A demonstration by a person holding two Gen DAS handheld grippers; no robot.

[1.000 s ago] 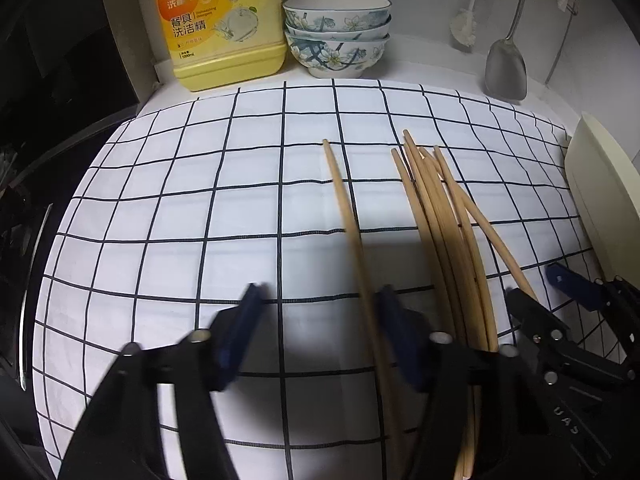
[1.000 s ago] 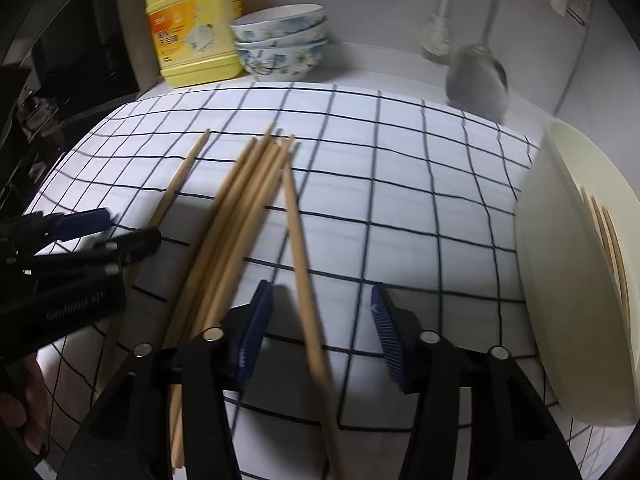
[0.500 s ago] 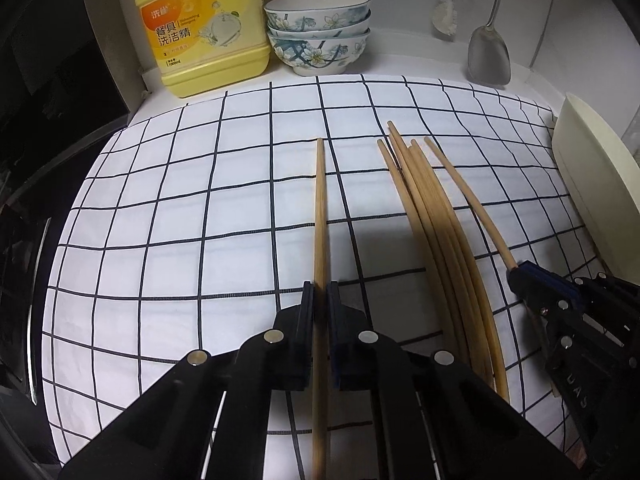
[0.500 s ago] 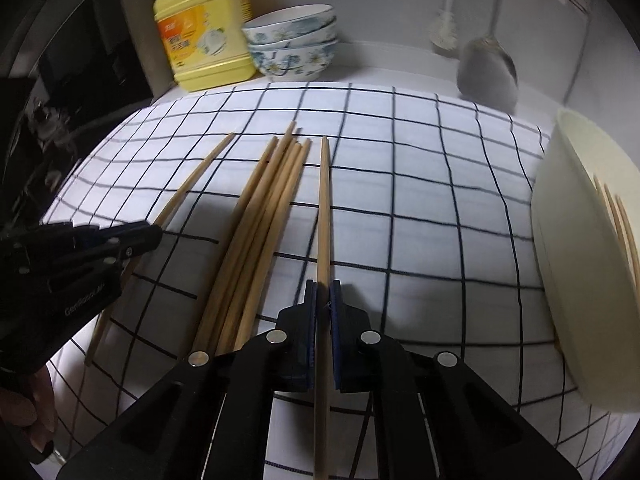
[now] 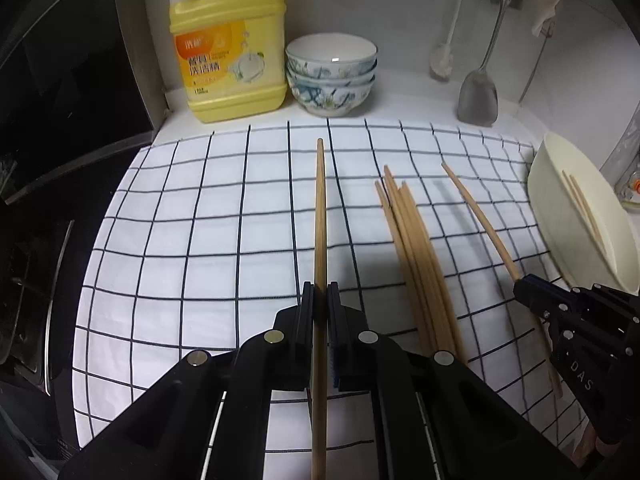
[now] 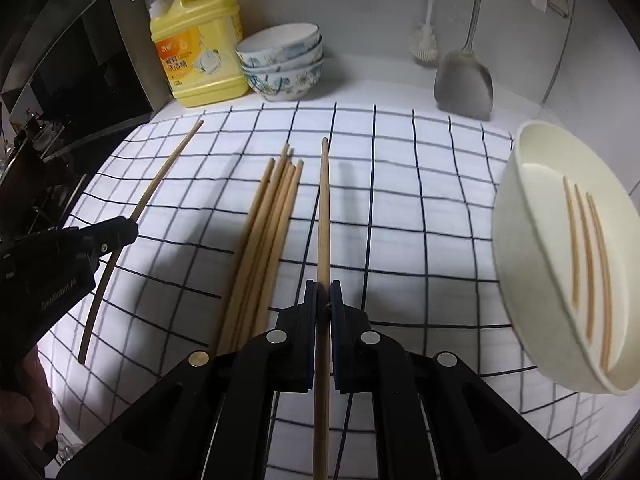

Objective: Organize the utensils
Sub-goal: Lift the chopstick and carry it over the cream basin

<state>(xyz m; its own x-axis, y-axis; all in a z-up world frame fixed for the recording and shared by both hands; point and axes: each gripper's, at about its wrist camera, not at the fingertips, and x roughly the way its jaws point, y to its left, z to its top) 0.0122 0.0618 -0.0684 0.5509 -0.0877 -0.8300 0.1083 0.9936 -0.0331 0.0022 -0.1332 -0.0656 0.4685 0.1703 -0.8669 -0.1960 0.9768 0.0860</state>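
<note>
My left gripper [image 5: 319, 296] is shut on one wooden chopstick [image 5: 320, 216], lifted off the checked cloth [image 5: 200, 248]. In the right wrist view that gripper [image 6: 130, 226] shows at the left with its chopstick [image 6: 160, 176]. My right gripper [image 6: 323, 294] is shut on another chopstick [image 6: 324, 208], also raised; it shows at the right of the left wrist view [image 5: 520, 282] with its chopstick [image 5: 476, 216]. A bundle of several chopsticks [image 6: 268, 232] lies on the cloth between the two. A cream tray [image 6: 516, 240] at the right holds three chopsticks [image 6: 588, 256].
A yellow detergent jug [image 5: 230, 52] and stacked patterned bowls [image 5: 332, 76] stand at the back wall. A metal spatula [image 6: 464, 80] and a brush [image 6: 426, 44] hang at the back right. A dark appliance [image 5: 60, 120] borders the left side.
Both grippers shut on a chopstick each, then rose with them off the cloth. The bundle stayed in place.
</note>
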